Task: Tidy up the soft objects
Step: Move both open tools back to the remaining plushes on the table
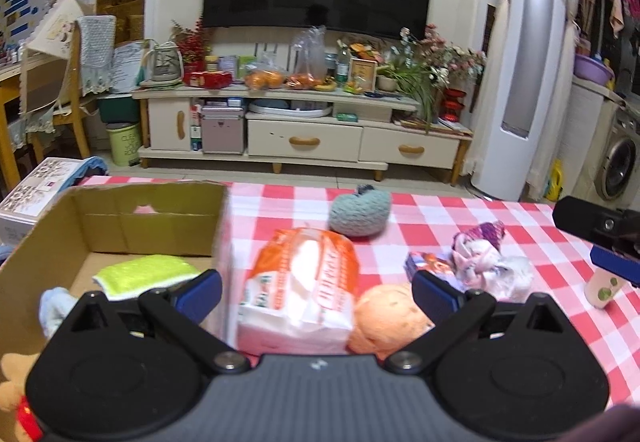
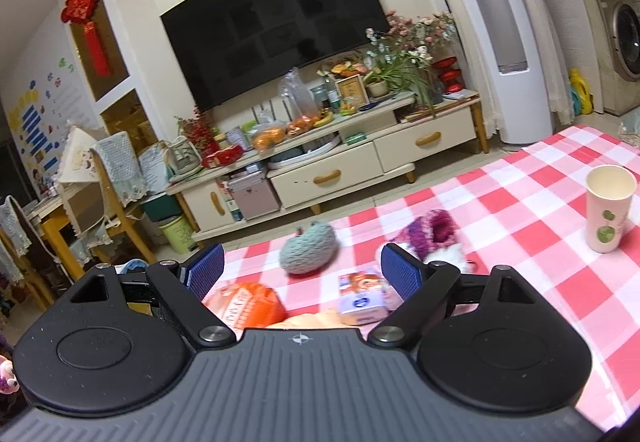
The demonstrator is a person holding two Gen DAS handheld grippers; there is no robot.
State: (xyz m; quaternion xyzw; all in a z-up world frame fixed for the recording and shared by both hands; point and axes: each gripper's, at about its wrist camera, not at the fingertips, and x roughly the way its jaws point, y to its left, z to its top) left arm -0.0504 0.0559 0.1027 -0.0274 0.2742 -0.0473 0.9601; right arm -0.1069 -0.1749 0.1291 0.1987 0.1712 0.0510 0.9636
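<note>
My left gripper [image 1: 316, 292] is open above an orange-and-white tissue pack [image 1: 302, 288] on the checked tablecloth. An orange plush ball [image 1: 390, 318] lies right of the pack. Behind are a grey-green knitted ball [image 1: 360, 212], a small printed packet [image 1: 430, 266] and a purple-and-white fuzzy cloth [image 1: 486, 258]. The cardboard box [image 1: 100, 226] at left holds a yellow-green sponge cloth [image 1: 144, 274], a pale blue soft item [image 1: 54, 308] and a tan plush [image 1: 12, 382]. My right gripper [image 2: 302, 272] is open over the same pile, with the knitted ball [image 2: 308, 248], small packet [image 2: 362, 298] and tissue pack [image 2: 248, 306] ahead.
A paper cup [image 2: 608, 208] stands on the red-checked table [image 2: 520, 210] to the right. My right gripper's tip [image 1: 600, 238] shows at the left view's right edge. A TV stand [image 1: 304, 130] and a chair [image 1: 68, 90] stand beyond the table.
</note>
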